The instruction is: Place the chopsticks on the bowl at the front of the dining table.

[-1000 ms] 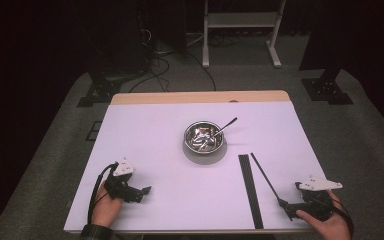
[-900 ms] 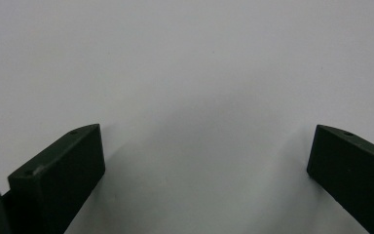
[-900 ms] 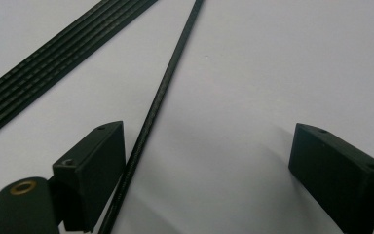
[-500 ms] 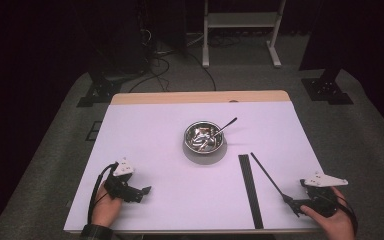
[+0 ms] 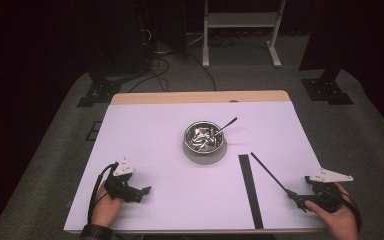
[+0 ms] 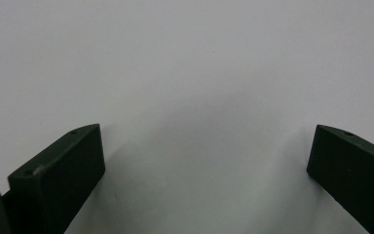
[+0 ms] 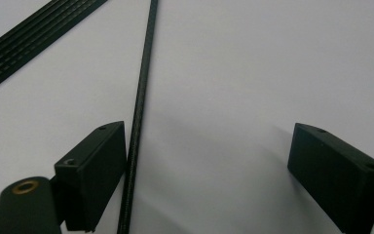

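Right tool (image 5: pixel 300 199) low at near right corner of white table (image 5: pixel 150 135), jaws spread wide, gripping nothing. Thin black rod (image 5: pixel 267 172) flat on table, running from near the right tool diagonally up-left toward centre; in right gripper view rod (image 7: pixel 137 117) passes between the jaws, right against the inner face of the left-hand one, far from the other. Cannot tell whether rod touches that jaw. Flat black ribbed strip (image 5: pixel 250 190) just left of rod, lengthwise toward near edge; also seen at top left in right gripper view (image 7: pixel 34 36).

Left tool (image 5: pixel 142 192) near left front corner, jaws wide apart, nothing between them, bare table beneath (image 6: pixel 185 73).

Metal bowl (image 5: pixel 203 138) at table centre, well apart from both tools, with cutlery inside; one handle (image 5: pixel 227 124) sticking out over rim to upper right.
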Demonstrator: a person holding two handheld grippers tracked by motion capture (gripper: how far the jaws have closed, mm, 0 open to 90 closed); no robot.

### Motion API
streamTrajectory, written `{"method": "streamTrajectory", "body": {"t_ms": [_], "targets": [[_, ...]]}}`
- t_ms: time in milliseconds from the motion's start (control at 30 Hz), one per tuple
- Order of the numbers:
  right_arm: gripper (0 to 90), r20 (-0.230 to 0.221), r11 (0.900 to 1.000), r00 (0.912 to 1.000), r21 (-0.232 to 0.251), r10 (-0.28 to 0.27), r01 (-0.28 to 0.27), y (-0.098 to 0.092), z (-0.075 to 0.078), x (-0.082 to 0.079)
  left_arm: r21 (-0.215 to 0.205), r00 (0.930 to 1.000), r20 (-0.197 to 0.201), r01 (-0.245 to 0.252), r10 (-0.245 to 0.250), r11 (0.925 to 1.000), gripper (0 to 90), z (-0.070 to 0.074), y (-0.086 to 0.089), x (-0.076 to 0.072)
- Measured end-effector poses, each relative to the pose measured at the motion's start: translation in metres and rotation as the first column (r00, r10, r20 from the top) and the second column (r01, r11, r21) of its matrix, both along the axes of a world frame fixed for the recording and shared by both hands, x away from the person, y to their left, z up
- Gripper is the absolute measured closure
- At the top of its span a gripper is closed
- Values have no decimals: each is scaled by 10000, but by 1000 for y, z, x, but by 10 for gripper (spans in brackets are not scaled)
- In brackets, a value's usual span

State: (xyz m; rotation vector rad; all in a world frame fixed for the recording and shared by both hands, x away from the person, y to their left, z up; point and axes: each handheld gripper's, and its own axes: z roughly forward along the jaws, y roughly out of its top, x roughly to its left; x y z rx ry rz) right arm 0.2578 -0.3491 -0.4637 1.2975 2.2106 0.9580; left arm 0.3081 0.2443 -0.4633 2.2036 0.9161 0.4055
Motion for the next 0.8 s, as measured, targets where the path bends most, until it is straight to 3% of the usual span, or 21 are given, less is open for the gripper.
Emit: {"method": "streamTrajectory", "body": {"t_ms": [800], "targets": [[126, -53, 9998, 9998, 76, -174, 174, -12, 0, 13, -7, 10000, 5, 1, -1, 10000, 0, 0, 0, 0]]}}
